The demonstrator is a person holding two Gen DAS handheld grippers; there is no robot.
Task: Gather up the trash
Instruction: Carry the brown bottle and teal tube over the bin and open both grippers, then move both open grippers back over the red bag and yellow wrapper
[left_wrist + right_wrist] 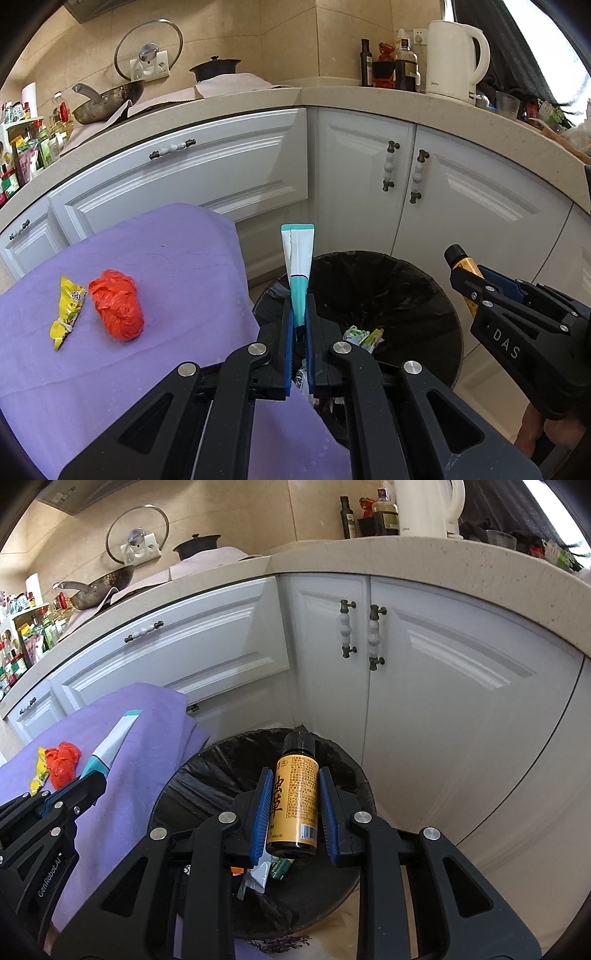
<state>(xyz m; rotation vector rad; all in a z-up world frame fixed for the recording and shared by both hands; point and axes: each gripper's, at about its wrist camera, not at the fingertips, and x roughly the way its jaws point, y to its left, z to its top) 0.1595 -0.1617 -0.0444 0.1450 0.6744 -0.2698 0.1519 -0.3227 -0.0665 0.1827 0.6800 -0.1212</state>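
Left wrist view looks across a lilac cloth-covered surface that stands in the corner of a kitchen, with white panelled cabinet doors under a pale speckled stone worktop. On the worktop sit a white electric kettle, dark sauce bottles and a steel wok, with a glass pan lid hung on the beige tiled wall. Beside the cloth, on the floor, stands a round bin lined with a black plastic bag, already holding scraps of wrapper.

The left gripper pinches a flattened white-and-teal squeeze tube between its blue pads; the tube's long axis runs forward along the fingers, its crimped flat end pointing up and away, over the near rim of the bin. The right gripper holds a small amber bottle with a gold printed label and black screw cap above the bin's mouth, long axis in line with the fingers, cap pointing forward; the right pad stands a hair off the label.

On the cloth lie a crumpled yellow snack wrapper and, just beside it, a balled red plastic bag.
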